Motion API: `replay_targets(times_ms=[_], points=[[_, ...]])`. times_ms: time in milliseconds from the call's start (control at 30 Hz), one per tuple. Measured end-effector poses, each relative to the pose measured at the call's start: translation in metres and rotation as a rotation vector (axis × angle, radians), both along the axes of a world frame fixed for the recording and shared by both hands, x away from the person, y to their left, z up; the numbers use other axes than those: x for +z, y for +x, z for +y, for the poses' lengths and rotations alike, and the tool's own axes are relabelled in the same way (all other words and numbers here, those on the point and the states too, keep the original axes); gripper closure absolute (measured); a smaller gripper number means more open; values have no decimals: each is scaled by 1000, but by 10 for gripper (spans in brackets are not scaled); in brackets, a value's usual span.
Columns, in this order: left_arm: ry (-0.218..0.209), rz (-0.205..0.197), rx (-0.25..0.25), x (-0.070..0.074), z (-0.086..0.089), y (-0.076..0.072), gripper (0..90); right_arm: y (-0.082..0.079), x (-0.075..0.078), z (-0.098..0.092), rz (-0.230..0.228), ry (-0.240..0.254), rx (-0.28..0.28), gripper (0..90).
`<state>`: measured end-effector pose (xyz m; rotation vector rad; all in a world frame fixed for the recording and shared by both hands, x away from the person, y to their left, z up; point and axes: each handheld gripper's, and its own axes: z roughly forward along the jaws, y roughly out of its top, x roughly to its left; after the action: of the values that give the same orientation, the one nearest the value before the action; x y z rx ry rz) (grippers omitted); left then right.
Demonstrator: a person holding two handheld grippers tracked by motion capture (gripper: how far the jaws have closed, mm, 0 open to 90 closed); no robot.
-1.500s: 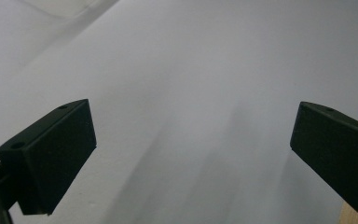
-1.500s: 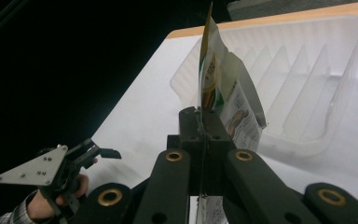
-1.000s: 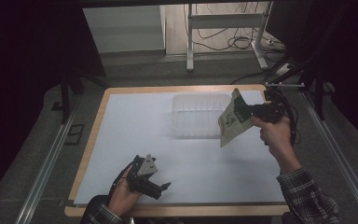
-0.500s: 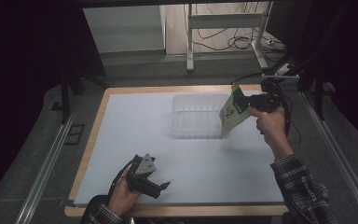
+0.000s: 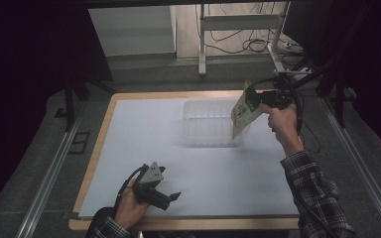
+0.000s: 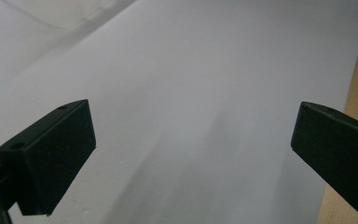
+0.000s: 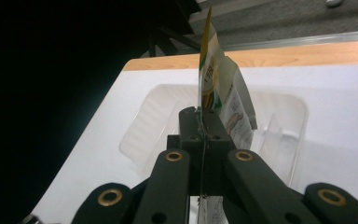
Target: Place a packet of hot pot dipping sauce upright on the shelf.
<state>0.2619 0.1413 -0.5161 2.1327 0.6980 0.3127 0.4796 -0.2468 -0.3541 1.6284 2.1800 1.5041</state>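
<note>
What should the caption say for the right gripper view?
Right gripper pinching a snack pouch above the clear plastic tray.

We held our right gripper (image 5: 256, 99) raised over the table's (image 5: 129, 148) far edge, jaws clamped tight, while our left gripper (image 5: 171, 198) (jaws wide apart) rested near its front edge.

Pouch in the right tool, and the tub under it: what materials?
Pouch: looks like thin printed plastic film, slightly glossy; flat sealed edge, held edge-on and bowing a little. It could be laminated paper.
Tub: clear thin-walled plastic, probably thermoformed; the white table cover shows through it, and its walls carry moulded ribs.
Right tool: matte black rigid jaws pressed shut on the pouch's edge.
</note>
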Motion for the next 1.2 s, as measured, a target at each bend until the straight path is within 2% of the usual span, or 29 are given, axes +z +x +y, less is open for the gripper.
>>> replay_targets(times_ms=[167, 500, 867, 1200], points=[[-17, 4, -12, 1, 0, 0, 2, 9, 1, 2, 3, -7, -13, 890], [-10, -4, -14, 0, 0, -1, 3, 21, -3, 6, 3, -37, -41, 891], [0, -4, -17, 0, -1, -1, 2, 31, -22, 10, 26, -41, -43, 890], [1, -4, -18, 0, -1, -1, 1, 35, -36, 19, 38, -69, -36, 890]])
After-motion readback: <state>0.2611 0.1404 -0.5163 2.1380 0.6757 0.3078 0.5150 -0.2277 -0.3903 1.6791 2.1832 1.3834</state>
